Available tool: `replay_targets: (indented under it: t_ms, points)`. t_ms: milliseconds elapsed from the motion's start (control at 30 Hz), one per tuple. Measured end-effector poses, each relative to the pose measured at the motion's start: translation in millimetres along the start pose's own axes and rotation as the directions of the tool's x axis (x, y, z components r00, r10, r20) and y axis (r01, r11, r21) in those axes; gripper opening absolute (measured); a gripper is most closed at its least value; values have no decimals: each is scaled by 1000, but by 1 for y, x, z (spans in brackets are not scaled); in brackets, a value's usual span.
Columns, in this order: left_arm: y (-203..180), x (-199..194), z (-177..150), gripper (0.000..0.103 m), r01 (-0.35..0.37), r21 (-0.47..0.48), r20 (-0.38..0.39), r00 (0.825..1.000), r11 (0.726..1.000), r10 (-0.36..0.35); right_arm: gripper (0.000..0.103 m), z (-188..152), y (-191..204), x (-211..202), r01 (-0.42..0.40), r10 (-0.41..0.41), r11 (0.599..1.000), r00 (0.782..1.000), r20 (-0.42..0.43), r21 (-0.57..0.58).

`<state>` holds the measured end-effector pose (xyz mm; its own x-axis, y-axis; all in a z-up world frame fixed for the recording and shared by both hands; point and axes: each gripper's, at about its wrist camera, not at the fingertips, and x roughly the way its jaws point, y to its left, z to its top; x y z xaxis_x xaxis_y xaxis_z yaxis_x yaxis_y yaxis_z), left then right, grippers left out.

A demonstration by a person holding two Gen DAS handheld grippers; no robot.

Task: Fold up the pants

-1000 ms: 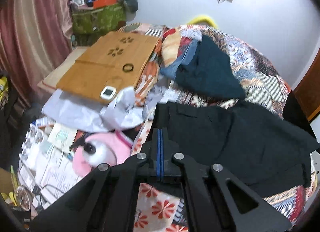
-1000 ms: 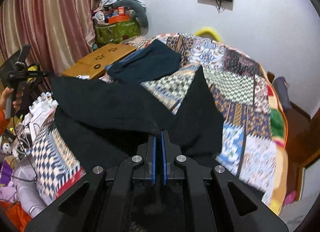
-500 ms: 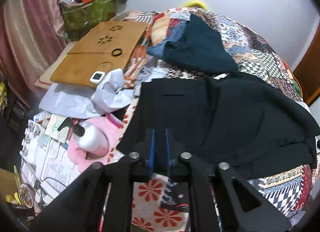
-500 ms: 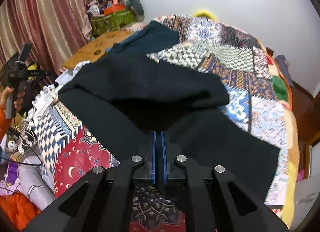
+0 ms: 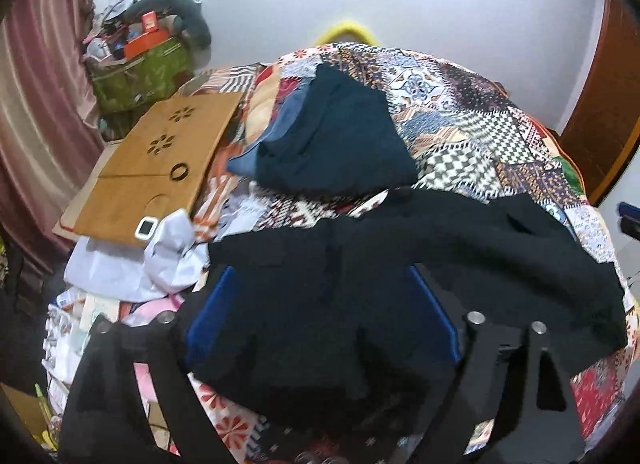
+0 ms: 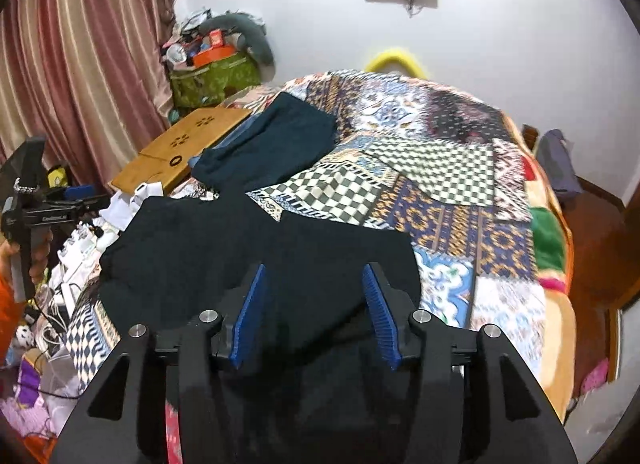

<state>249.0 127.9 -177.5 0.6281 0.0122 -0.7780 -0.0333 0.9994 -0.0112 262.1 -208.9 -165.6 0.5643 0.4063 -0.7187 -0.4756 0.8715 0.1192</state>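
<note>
Black pants (image 5: 360, 264) are spread on the quilted bed (image 5: 460, 123). Left tongs (image 5: 320, 320) are angled down over them, jaws opening wide, nothing gripped. Right tongs (image 6: 312, 312) are tilted down likewise, jaws opening, cloth between but unpinched.

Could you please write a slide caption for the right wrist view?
Right gripper opening over black pants lying on the quilt, pads clear of the cloth.
</note>
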Motion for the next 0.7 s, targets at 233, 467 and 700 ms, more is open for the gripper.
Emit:
replay_targets:
  t_ms: [233,467,700]
  points:
    - [-20,34,24,91,9,26,-31,999,1000,-8,47,34,-2,73,-78,76,997,985,-152,-9]
    - [-28,71,27,91,9,52,-77,997,999,-5,47,45,-3,138,-128,126,992,944,-304,13]
    - [-29,96,17,91,6,72,-118,993,997,2,42,31,8,178,-161,149,987,894,-422,7]
